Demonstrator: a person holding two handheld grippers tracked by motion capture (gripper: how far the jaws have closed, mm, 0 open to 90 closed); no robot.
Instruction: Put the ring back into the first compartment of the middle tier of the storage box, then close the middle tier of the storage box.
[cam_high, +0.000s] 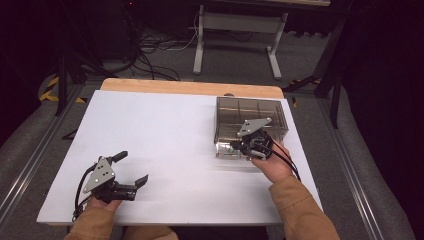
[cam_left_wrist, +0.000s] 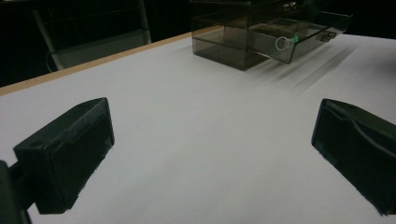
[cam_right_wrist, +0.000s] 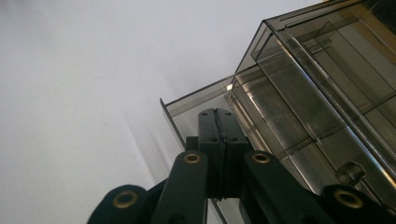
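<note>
A smoky clear drawer box (cam_high: 252, 111) stands at the table's right, with its bottom drawer (cam_high: 226, 151) pulled out toward me. My right gripper (cam_high: 241, 145) hangs over that open drawer, and in the right gripper view its jaws press flat together (cam_right_wrist: 218, 117) just behind the drawer's front wall (cam_right_wrist: 198, 99), with nothing visible between them. In the left gripper view the box (cam_left_wrist: 224, 28) and drawer (cam_left_wrist: 308, 32) sit far off, and a small white ring (cam_left_wrist: 281, 43) shows at the drawer's side. My left gripper (cam_high: 131, 168) rests low at the near left, open and empty (cam_left_wrist: 212, 154).
The white tabletop (cam_high: 165, 130) spreads wide between the two hands, ending in a wooden strip (cam_high: 190, 87) at the far edge. Beyond it on the floor are a white desk frame (cam_high: 235, 30) and loose cables (cam_high: 150, 55).
</note>
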